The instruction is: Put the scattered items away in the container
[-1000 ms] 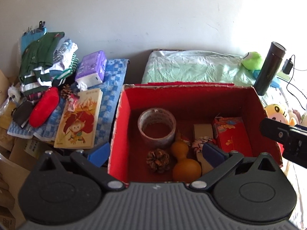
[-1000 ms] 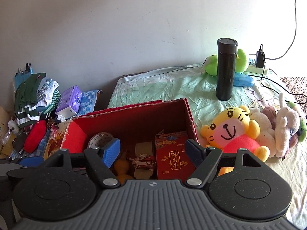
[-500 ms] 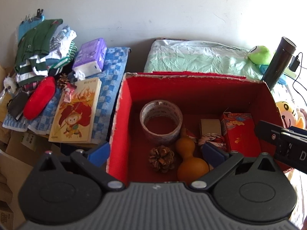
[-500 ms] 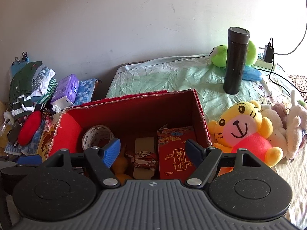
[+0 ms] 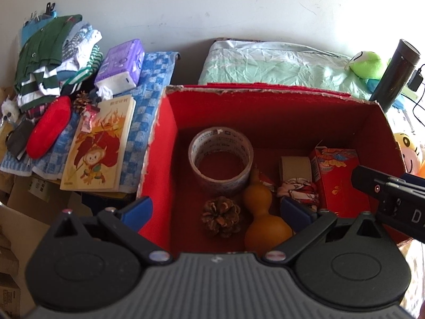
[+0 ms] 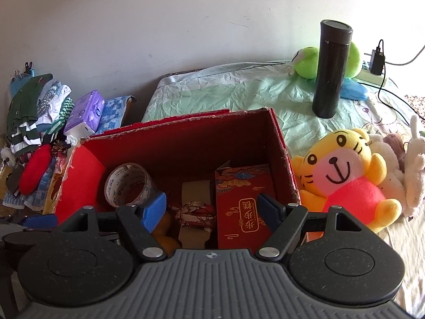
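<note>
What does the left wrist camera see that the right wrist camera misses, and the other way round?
Only the left wrist view shows the pine cone in the box and the monkey picture book lying beside it. Only the right wrist view shows the whole yellow tiger plush and the white plush toys next to it. Both show the red box, the tape roll, the red packet and the black flask.
</note>
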The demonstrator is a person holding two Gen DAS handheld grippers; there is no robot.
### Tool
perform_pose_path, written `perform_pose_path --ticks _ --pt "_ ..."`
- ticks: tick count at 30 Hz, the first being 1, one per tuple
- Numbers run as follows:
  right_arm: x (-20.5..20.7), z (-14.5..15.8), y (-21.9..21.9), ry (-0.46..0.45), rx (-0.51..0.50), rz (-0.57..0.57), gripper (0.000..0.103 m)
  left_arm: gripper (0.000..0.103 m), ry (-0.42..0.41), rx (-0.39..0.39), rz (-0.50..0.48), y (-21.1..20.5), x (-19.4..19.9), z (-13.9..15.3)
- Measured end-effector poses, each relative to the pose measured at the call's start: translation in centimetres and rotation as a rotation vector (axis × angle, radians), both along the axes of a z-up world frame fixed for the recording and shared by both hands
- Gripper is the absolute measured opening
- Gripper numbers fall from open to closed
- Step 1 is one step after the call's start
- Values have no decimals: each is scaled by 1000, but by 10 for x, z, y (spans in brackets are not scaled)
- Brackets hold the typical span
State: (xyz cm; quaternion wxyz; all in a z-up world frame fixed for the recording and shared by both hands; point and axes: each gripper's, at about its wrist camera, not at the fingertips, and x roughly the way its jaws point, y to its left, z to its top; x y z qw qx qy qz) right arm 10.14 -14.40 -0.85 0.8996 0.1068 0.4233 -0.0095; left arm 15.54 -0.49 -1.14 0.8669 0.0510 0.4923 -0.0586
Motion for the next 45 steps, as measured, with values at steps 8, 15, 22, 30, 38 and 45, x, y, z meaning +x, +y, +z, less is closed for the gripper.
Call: perform_pose_path --ticks 8,15,22,30,38,45 --pt "2 -11 1 42 41 12 77 102 20 6 -13 -1 -3 -6" --pt "3 -21 -7 77 82 -12 74 102 39 3 -20 -1 -1 -14" --pt "0 -29 -10 81 47 -29 67 102 55 12 -34 -3 1 -22" --pt "-4 -33 0 56 -55 -12 63 102 62 26 -33 -5 4 -36" --pt "-6 -36 4 40 -103 -9 61 102 42 57 -39 -9 1 -40" --pt "-8 -36 4 36 -101 -8 60 102 41 64 -43 -9 1 -41"
